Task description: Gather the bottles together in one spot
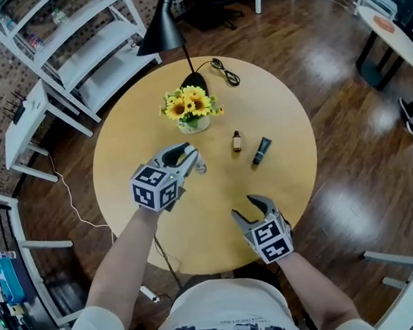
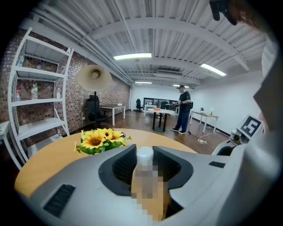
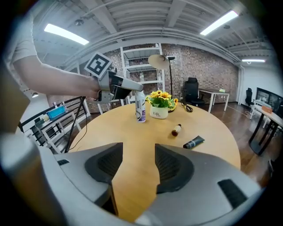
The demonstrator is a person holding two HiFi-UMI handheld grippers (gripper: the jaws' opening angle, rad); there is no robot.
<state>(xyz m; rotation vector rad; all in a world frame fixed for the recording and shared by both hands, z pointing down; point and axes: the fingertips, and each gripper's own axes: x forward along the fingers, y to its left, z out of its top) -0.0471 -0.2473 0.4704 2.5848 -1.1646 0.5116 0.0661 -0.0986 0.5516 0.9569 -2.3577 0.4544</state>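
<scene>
My left gripper (image 1: pixel 194 161) is shut on a white bottle with a purple label (image 3: pixel 140 107), which stands upright close to the flower pot. In the left gripper view the bottle's white cap (image 2: pixel 145 154) shows between the pads. A small brown bottle (image 1: pixel 236 142) lies on the round table (image 1: pixel 292 183), and a dark tube (image 1: pixel 262 150) lies just right of it. Both also show in the right gripper view: the brown bottle (image 3: pixel 176 129) and the tube (image 3: pixel 193 142). My right gripper (image 1: pixel 250 208) hangs open over the table's near side with nothing between its fingers.
A white pot of sunflowers (image 1: pixel 190 109) stands at the back of the table beside a black lamp base (image 1: pixel 194 82) with its cable. White shelving (image 1: pixel 78 43) stands on the far left. A person (image 2: pixel 183 109) stands far off in the room.
</scene>
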